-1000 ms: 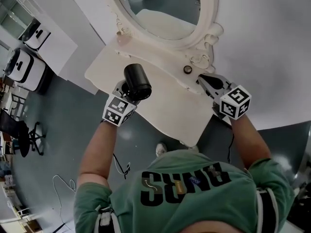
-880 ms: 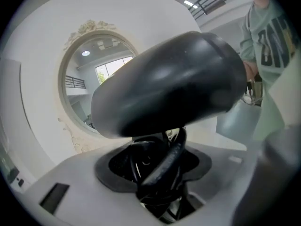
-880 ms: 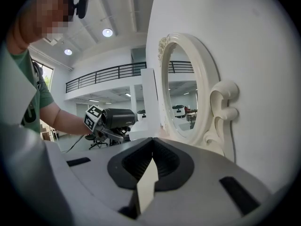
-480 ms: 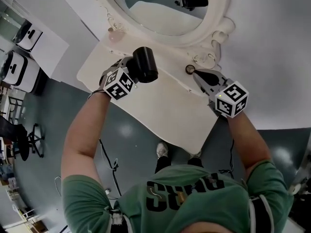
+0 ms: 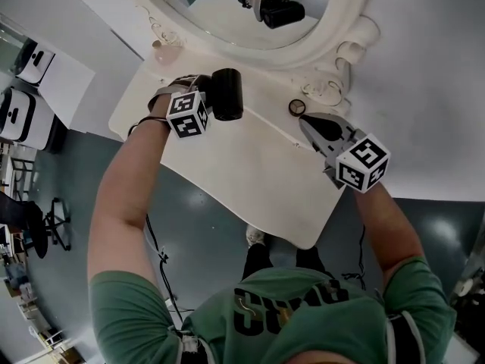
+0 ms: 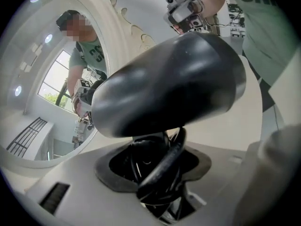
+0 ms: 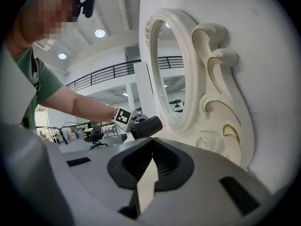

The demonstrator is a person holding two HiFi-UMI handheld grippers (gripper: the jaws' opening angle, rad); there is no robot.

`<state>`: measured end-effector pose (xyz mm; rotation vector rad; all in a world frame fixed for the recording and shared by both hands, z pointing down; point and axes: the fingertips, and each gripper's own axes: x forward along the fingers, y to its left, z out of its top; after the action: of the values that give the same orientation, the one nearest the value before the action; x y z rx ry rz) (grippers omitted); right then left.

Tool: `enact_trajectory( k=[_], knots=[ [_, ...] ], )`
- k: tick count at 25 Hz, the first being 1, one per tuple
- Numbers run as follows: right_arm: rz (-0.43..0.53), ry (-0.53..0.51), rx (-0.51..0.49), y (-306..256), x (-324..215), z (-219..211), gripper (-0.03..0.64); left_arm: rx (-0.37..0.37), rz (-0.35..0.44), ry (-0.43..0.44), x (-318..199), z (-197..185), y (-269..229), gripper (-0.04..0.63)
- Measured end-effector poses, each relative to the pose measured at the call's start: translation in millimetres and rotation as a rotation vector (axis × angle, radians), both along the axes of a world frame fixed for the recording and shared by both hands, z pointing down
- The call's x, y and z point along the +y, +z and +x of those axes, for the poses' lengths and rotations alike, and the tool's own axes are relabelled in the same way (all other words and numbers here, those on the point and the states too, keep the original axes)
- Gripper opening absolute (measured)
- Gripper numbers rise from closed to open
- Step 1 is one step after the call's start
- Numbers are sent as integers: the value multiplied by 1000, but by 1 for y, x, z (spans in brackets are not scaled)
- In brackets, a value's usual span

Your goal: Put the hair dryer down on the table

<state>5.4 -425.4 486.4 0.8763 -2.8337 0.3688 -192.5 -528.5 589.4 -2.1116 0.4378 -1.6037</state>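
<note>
Now my left fingers [image 6: 66,178] clamp the hair dryer [image 5: 226,93], angled down at the surface [image 5: 250,165] for landing; my right fingers [image 5: 314,123] sit closed, empty.

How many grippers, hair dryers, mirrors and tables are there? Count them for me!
Grippers: 2, the left gripper and the right gripper
Hair dryer: 1
Mirror: 1
Table: 1
Total: 5
</note>
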Motion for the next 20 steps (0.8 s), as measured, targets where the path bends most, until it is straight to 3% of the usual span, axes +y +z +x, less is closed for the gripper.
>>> enact_trajectory(
  k=[7,20],
  knots=[
    [-16,31,-24,11,-17,8,-6,-108,-13,97,-29,11,24,229],
    [-34,39,-23,24,-39,13,-5,-154,-98,190,-39,34,51,227]
  ],
)
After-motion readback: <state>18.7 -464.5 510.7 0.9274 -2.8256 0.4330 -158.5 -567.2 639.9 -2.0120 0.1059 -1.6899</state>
